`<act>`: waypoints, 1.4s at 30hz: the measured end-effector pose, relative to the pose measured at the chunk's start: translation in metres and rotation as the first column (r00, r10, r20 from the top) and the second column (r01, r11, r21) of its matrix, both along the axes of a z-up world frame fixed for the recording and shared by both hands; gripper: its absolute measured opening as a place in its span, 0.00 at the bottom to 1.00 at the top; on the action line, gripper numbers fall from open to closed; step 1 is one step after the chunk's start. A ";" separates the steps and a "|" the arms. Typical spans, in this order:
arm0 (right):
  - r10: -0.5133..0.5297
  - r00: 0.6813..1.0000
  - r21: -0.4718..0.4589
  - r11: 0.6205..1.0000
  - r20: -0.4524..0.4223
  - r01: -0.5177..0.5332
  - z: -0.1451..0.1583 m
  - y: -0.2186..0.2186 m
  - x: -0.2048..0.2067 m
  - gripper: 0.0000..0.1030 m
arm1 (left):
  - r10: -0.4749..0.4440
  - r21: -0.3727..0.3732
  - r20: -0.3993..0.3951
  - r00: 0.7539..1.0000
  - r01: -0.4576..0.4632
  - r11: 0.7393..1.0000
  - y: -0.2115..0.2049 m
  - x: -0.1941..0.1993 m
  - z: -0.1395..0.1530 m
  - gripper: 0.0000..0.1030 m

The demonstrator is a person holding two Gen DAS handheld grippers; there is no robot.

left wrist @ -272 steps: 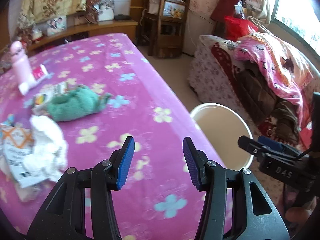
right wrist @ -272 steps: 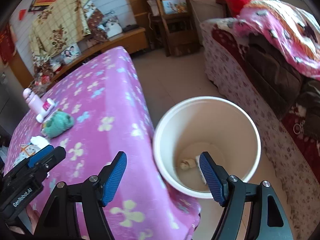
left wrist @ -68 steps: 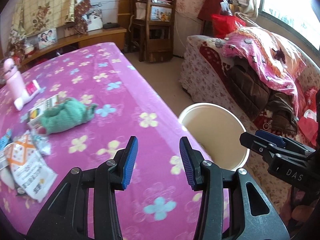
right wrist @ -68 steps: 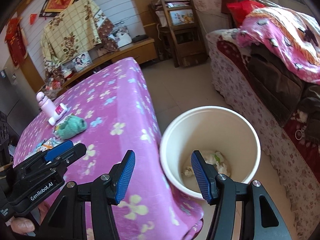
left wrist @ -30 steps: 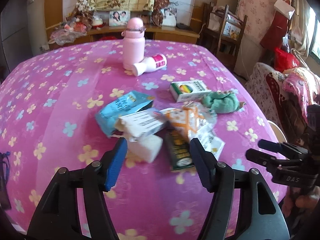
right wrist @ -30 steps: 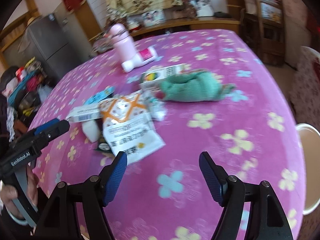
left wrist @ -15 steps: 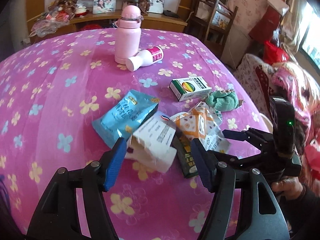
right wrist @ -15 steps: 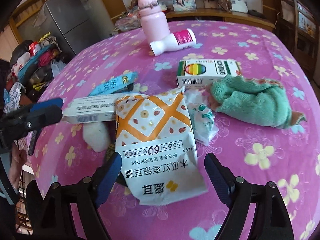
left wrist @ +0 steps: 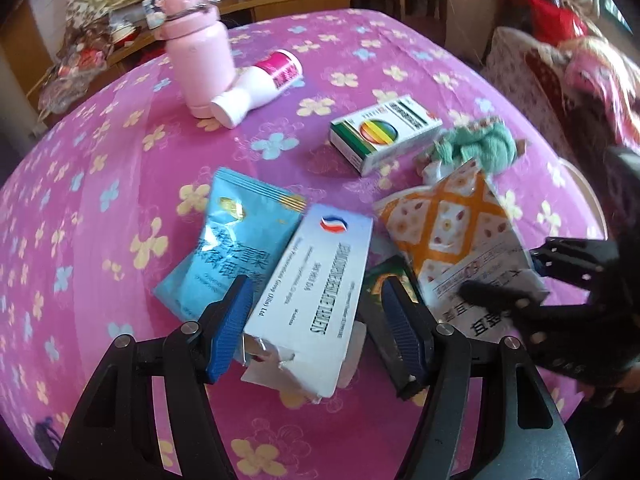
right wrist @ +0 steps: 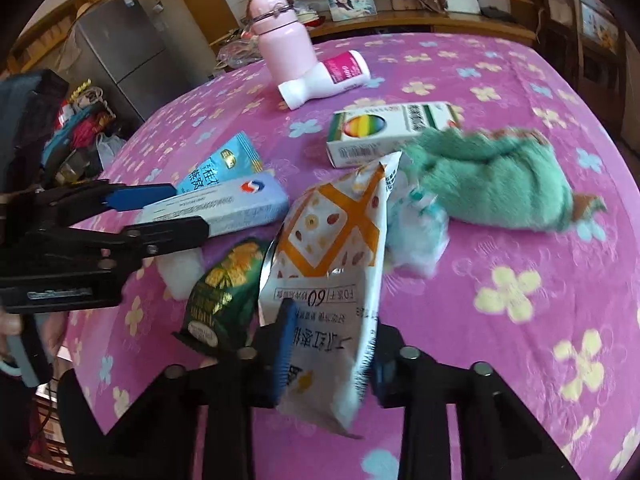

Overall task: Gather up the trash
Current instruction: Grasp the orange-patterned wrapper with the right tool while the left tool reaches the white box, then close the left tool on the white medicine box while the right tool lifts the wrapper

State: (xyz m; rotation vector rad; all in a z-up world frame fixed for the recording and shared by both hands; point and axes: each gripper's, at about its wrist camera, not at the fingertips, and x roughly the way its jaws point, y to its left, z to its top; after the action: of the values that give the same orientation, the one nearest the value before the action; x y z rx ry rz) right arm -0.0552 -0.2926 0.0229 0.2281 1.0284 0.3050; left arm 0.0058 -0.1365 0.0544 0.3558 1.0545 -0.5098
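Note:
A torn white carton (left wrist: 316, 292) lies on the pink flowered table between the jaws of my left gripper (left wrist: 318, 316), which stand on either side of it, still apart. It also shows in the right wrist view (right wrist: 224, 206). My right gripper (right wrist: 328, 354) is shut on the near end of an orange-and-white snack bag (right wrist: 336, 248), crumpling it. The bag also shows in the left wrist view (left wrist: 452, 232). A blue packet (left wrist: 232, 240) lies left of the carton, and a dark green packet (right wrist: 224, 284) lies between carton and bag.
A pink bottle (left wrist: 200, 44) stands at the back with a white bottle (left wrist: 260, 88) lying against it. A rainbow-print box (left wrist: 384, 132), a green cloth (right wrist: 492, 176) and crumpled white plastic (right wrist: 416, 232) lie to the right. The bin rim (left wrist: 592, 204) shows past the table edge.
Both grippers have swung from the bin to the trash pile. The left gripper has come down around the white carton. The right gripper has closed on the snack bag's end.

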 end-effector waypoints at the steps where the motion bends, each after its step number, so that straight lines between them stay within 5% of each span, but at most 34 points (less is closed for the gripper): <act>1: 0.000 1.000 0.004 1.000 0.004 0.000 0.001 -0.003 -0.004 0.24 | -0.007 0.024 0.012 1.000 0.007 1.000 -0.004 -0.001 -0.002 0.63; 3: 0.006 1.000 -0.001 1.000 0.020 -0.006 0.005 -0.004 -0.013 0.20 | -0.026 0.054 0.051 0.998 0.023 0.998 -0.009 -0.005 -0.002 0.51; 12: -0.004 0.998 0.047 0.999 0.059 0.001 0.024 -0.018 -0.049 0.16 | 0.054 -0.077 0.102 0.993 -0.047 0.996 0.014 -0.023 0.034 0.45; 17: 0.026 0.999 0.134 0.991 -0.023 -0.023 0.021 -0.026 -0.071 0.16 | 0.070 -0.110 0.121 0.990 -0.057 0.992 0.036 -0.063 0.049 0.42; 20: 0.023 0.997 0.089 0.996 -0.070 -0.017 0.016 -0.029 -0.083 0.16 | 0.083 -0.122 0.103 0.991 -0.070 0.990 0.051 -0.091 0.044 0.42; 22: -0.023 0.995 0.045 0.999 -0.095 0.028 0.013 -0.035 -0.085 0.23 | 0.095 -0.132 0.084 0.992 -0.083 0.988 0.061 -0.106 0.038 0.42; 24: -0.082 0.992 -0.007 0.997 -0.093 0.082 0.014 -0.041 -0.086 0.57 | 0.103 -0.135 0.071 0.992 -0.093 0.986 0.068 -0.119 0.032 0.42; 30: -0.109 0.994 0.001 0.994 -0.023 0.110 0.031 -0.038 -0.096 0.83 | 0.095 -0.125 -0.008 0.995 -0.095 0.988 0.072 -0.148 0.007 0.43; 38: -0.075 0.997 -0.080 0.994 -0.030 0.072 0.021 -0.010 -0.086 0.83 | 0.146 -0.188 -0.067 0.987 -0.156 0.970 0.072 -0.147 -0.010 0.52; 42: -0.087 0.996 -0.104 0.991 -0.030 0.083 0.016 -0.007 -0.081 0.83 | 0.130 -0.150 -0.040 0.991 -0.135 0.979 0.055 -0.146 -0.016 0.52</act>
State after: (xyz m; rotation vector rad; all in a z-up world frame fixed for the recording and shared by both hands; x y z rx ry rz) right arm -0.1363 -0.2998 0.0392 0.1837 1.0619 0.1709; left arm -0.1398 -0.0813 0.0384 0.1419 1.0531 -0.4740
